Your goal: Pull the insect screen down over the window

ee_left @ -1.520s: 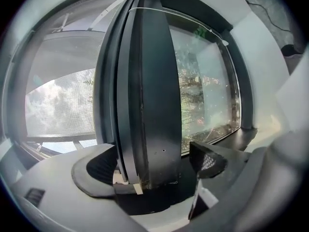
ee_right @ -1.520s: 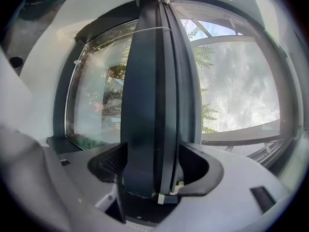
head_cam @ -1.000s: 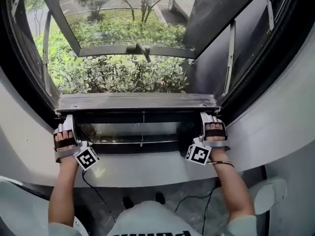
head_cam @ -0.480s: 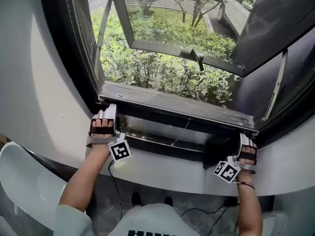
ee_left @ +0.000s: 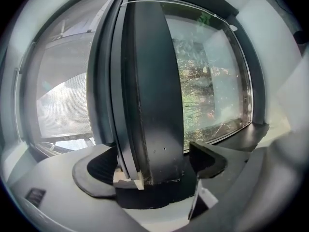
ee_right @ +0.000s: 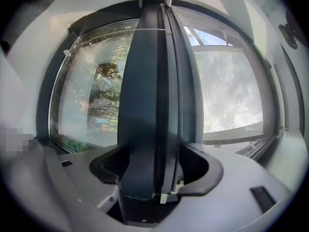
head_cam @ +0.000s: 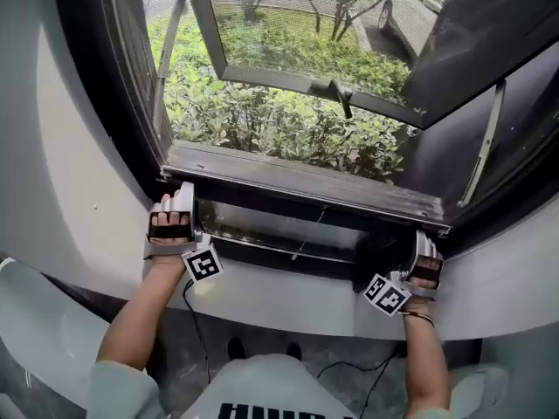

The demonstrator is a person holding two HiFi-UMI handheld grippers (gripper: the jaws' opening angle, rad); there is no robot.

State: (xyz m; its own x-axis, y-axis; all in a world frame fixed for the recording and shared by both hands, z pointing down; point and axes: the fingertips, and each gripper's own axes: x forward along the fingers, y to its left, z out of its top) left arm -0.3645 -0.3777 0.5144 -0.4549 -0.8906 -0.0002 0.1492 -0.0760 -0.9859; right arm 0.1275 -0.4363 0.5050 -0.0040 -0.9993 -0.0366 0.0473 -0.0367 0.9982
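The insect screen's dark pull bar runs across the window opening, low down, just above the sill. My left gripper clamps the bar's left end, and my right gripper clamps its right end. In the left gripper view the bar stands between the jaws of the left gripper, with the pads against it. The right gripper view shows the same: the bar fills the wide-set jaws of the right gripper. Fine mesh shows beside the bar.
The window sash is swung outward, its handle hanging down, with green bushes below it. A dark frame surrounds the opening, and a white curved sill lies below. A cable trails from the left gripper.
The head view has swung left and tilted, so the bar now slants down to the right. Both grippers stay on the bar's ends, and the right one sits lower in the picture.
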